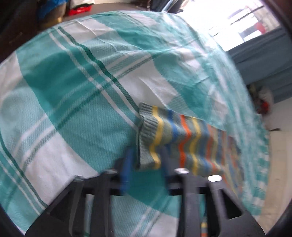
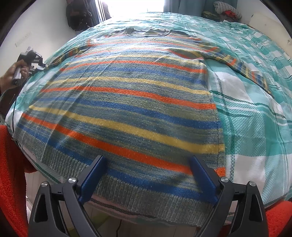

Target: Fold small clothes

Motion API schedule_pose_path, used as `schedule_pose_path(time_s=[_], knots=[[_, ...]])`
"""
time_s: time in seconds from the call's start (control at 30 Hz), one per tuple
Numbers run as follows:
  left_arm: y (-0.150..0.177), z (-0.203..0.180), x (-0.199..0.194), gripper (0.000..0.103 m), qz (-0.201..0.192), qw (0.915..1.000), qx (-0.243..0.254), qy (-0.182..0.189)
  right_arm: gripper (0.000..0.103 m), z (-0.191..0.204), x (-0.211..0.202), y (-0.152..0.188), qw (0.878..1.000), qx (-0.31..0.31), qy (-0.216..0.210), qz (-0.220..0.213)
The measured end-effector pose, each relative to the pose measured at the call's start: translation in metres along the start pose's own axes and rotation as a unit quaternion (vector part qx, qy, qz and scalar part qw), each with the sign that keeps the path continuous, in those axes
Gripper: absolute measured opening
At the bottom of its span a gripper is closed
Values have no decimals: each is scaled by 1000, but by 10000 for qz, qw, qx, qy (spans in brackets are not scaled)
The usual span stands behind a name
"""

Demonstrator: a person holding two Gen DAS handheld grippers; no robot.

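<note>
A striped knit sweater (image 2: pixel 127 94) in orange, yellow, blue and grey-green lies flat on the teal checked bed sheet (image 2: pixel 255 118), hem towards me. My right gripper (image 2: pixel 147 164) hovers open over the hem, its blue fingers (image 2: pixel 93 175) wide apart with nothing clamped. In the left wrist view the sweater's sleeve cuff (image 1: pixel 147 134) sits between the fingers of my left gripper (image 1: pixel 146 156). A gap shows beside the blue finger (image 1: pixel 127 160), so the gripper is open. From the right wrist view the left gripper (image 2: pixel 41 63), held by a hand (image 2: pixel 11 73), is at the end of the left sleeve.
The other sleeve (image 2: pixel 242 67) stretches out to the right on the sheet. Red fleece sleeves (image 2: pixel 11 173) fill the lower corners. A pile of clothes (image 2: pixel 226 9) lies at the far right, a dark bag (image 2: pixel 78 16) hangs on the wall, and a blue curtain (image 1: pixel 264 60) hangs beside the bed.
</note>
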State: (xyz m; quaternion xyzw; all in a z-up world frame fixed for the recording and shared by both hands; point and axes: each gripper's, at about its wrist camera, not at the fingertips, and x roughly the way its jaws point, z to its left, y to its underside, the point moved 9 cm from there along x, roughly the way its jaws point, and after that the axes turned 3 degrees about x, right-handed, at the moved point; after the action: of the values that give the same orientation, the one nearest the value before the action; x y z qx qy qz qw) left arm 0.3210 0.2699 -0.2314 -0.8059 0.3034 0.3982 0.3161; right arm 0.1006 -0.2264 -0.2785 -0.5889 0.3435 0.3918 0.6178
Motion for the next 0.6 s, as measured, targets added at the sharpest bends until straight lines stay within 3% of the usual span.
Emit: schedule_pose_path(time_s=[0.03,0.1,0.2,0.27,0.33,0.4,0.43,0.47,0.5,0.53,0.6], knots=[[3,-1,-6,65,-93,9999,57,15,94,0,0,0,10000,-7,7,4],[10,2,-20,65,-340,9991,204,-157,95,1,1,1,10000,-28,26,13],[9,-15,-46,66,-969,9897,875,-595,97,3,2,1,10000,-67,62,10],[8,-45,-41,66,-1006,9807,1527,-694,97,4,2,2,9999,-102,86,4],[8,-77,-20,66,-798,9721,2093,-691,98,5,3,2,9999,-127,101,13],[12,-93,4,66,-608,9574,2668,-920,99,5,4,2,9998,-135,118,24],[19,-92,21,60,-405,9450,2996,-1249,99,5,4,2,9998,-137,126,27],[28,-79,39,51,-86,9296,3247,-1740,99,5,4,2,9998,-131,127,27],[34,-62,48,34,118,9185,3337,-2119,99,5,4,2,9998,-129,124,27],[36,-43,45,36,69,9202,3226,-2218,99,5,4,2,9998,-127,119,28],[30,-21,26,40,-60,9316,2818,-2296,99,5,4,2,9998,-133,112,25]])
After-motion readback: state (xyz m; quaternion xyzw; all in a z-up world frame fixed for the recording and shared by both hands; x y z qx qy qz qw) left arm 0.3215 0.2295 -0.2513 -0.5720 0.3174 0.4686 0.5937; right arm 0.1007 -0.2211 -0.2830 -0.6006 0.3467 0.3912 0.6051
